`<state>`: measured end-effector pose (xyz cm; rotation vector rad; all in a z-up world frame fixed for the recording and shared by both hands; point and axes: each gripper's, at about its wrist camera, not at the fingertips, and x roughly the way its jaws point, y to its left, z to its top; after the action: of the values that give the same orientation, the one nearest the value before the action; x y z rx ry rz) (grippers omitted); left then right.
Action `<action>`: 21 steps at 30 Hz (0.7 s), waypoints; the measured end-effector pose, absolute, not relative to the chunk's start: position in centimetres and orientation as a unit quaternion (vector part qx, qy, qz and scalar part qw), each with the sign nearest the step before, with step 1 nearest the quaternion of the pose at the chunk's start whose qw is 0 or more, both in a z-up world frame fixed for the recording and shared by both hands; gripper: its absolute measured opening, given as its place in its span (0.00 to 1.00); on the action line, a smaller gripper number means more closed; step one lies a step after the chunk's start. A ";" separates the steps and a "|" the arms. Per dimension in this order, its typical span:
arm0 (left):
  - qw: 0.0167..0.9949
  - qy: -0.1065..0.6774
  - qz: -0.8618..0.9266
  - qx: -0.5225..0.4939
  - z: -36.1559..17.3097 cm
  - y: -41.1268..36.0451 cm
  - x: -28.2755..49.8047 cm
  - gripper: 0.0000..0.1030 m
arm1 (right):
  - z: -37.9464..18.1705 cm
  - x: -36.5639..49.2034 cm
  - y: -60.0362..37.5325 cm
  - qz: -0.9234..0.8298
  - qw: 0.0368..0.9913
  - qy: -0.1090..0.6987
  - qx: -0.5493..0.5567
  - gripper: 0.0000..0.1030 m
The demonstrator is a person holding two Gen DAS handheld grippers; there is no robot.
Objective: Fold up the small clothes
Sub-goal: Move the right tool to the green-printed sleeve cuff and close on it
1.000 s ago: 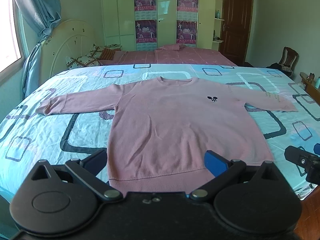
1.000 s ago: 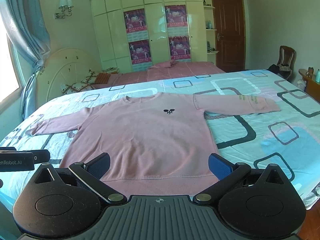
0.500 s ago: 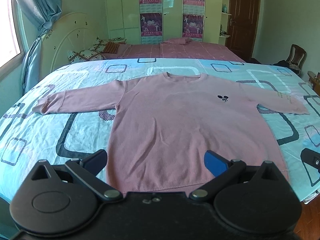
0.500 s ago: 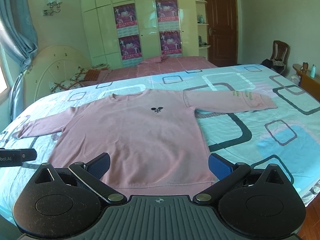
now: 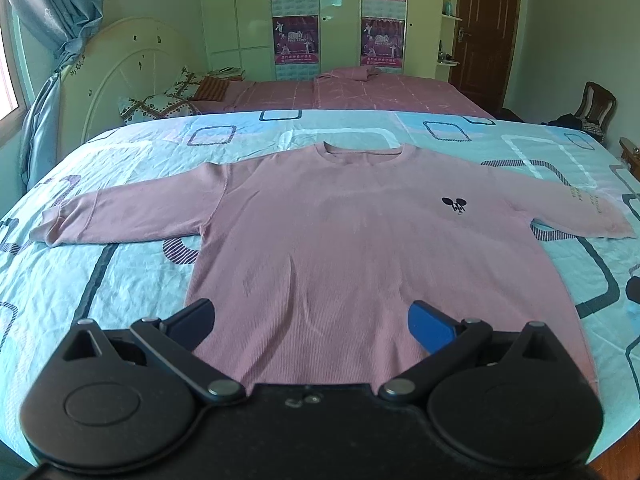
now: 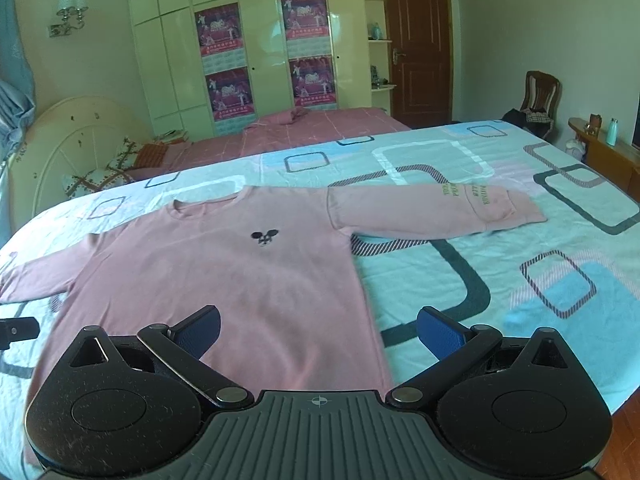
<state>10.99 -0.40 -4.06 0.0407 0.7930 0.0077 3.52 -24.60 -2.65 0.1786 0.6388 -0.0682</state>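
A pink long-sleeved sweatshirt (image 5: 340, 248) (image 6: 224, 280) lies flat and face up on the bed, both sleeves stretched out sideways, a small black emblem on its chest. My left gripper (image 5: 310, 320) hovers open over the lower hem, its blue pads wide apart and holding nothing. My right gripper (image 6: 318, 330) is open too, above the sweatshirt's lower right edge, with one pad over the fabric and the other over the bedsheet. The left sleeve cuff (image 5: 52, 232) and the right sleeve cuff (image 6: 504, 208), which has printed lettering, rest on the sheet.
The bed (image 5: 100, 280) has a light blue sheet with rectangle patterns. Behind it stand a second bed with a pink cover (image 5: 352, 92), a white headboard (image 5: 128, 72), wardrobes and a brown door (image 6: 420, 48). A chair (image 6: 538, 96) and wooden shelf (image 6: 604, 152) are at the right.
Both grippers have moved forward and lower over the sweatshirt, so the hem now lies beneath them. The right view has swung rightwards. The sweatshirt itself has not moved.
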 end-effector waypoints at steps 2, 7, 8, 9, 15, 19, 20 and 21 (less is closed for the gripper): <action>0.921 0.389 0.007 0.012 -4.4 -0.6 12.1 0.99 | -3.0 4.9 -25.6 -0.038 0.943 0.318 0.091 1.00; 0.919 0.393 0.014 -0.022 -5.1 -0.9 14.7 0.99 | -4.1 8.4 -28.3 -0.053 0.939 0.330 0.082 1.00; 0.919 0.392 0.017 -0.026 -5.3 -0.9 15.2 0.99 | -4.4 9.0 -29.0 -0.058 0.938 0.333 0.081 1.00; 0.919 0.392 0.020 -0.029 -5.5 -1.0 15.7 0.99 | -4.7 9.7 -29.7 -0.061 0.937 0.334 0.081 1.00; 0.925 0.378 0.045 -0.014 -6.3 -1.8 18.9 0.99 | -6.9 13.6 -35.0 -0.086 0.932 0.339 0.098 1.00; 0.922 0.385 0.045 -0.002 -7.1 -2.6 21.2 0.99 | -8.5 15.8 -39.0 -0.113 0.926 0.339 0.119 1.00; 0.921 0.387 0.045 -0.005 -7.3 -2.7 21.7 0.99 | -8.8 16.4 -40.0 -0.122 0.924 0.341 0.124 0.99; 0.920 0.388 0.044 -0.009 -7.5 -2.9 22.0 0.99 | -9.2 16.9 -40.9 -0.130 0.922 0.342 0.125 0.99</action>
<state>22.04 -2.86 -7.50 -0.0185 0.7978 0.0908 16.92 -40.93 -9.18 0.2570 0.7020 -0.2670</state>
